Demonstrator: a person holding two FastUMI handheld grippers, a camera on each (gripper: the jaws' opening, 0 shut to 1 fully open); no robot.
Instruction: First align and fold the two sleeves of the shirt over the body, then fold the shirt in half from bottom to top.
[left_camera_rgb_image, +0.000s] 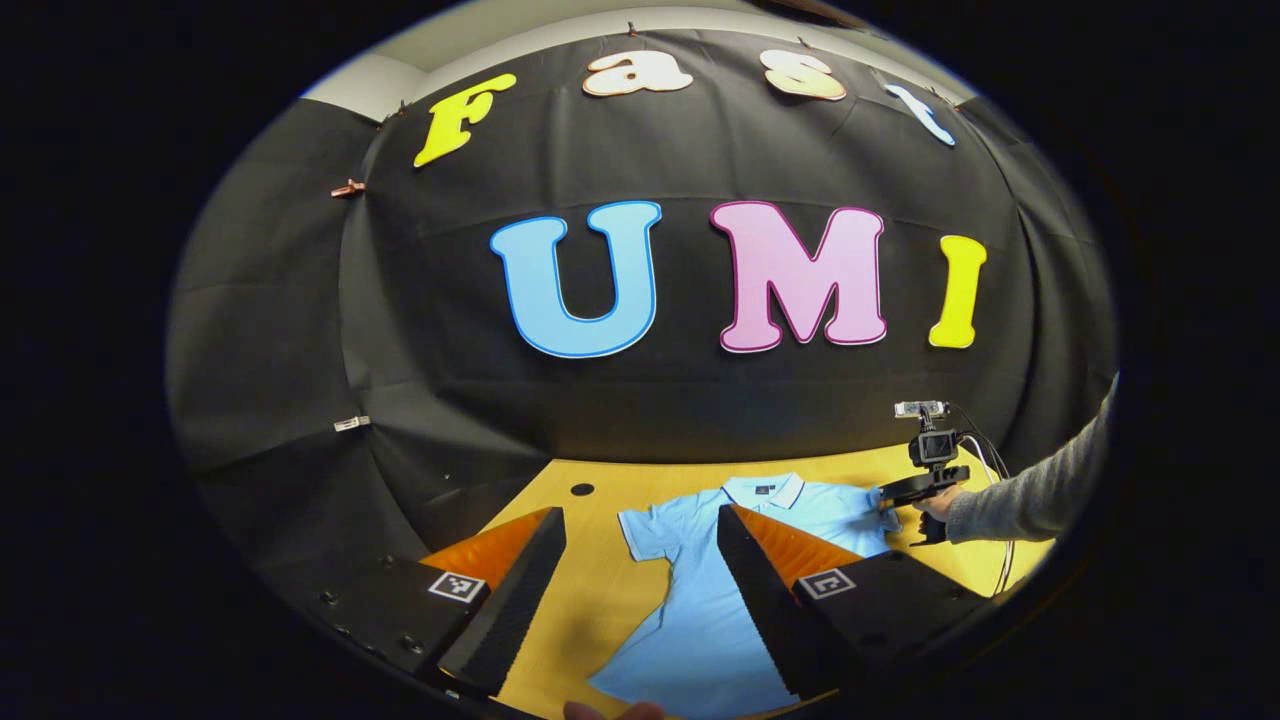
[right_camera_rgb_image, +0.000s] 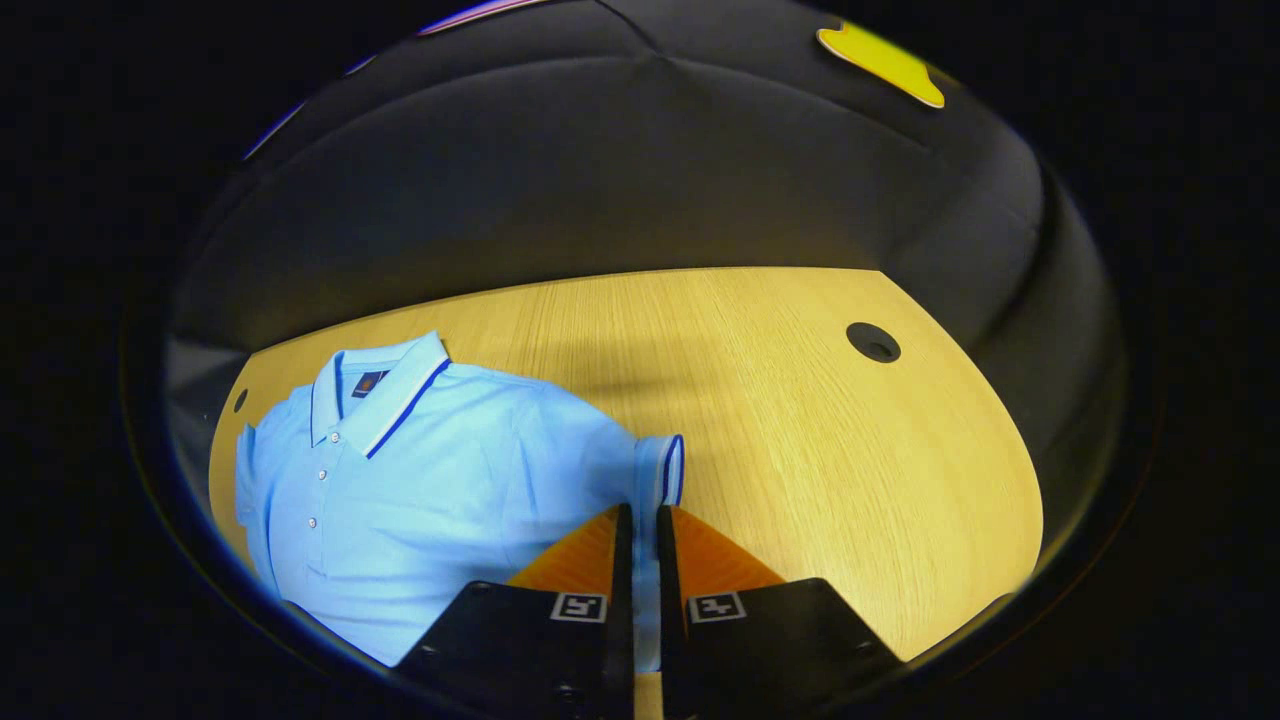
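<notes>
While right tool (right_camera_rgb_image: 640, 520) pinches sleeve (right_camera_rgb_image: 660, 470), left tool (left_camera_rgb_image: 640, 540) gaping

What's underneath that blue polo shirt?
The light blue polo shirt lies flat on a yellow wooden table; bare wood shows all round it. What lies beneath the fabric is covered. The right gripper pinches its sleeve cuff; the left gripper hangs open above.
</notes>
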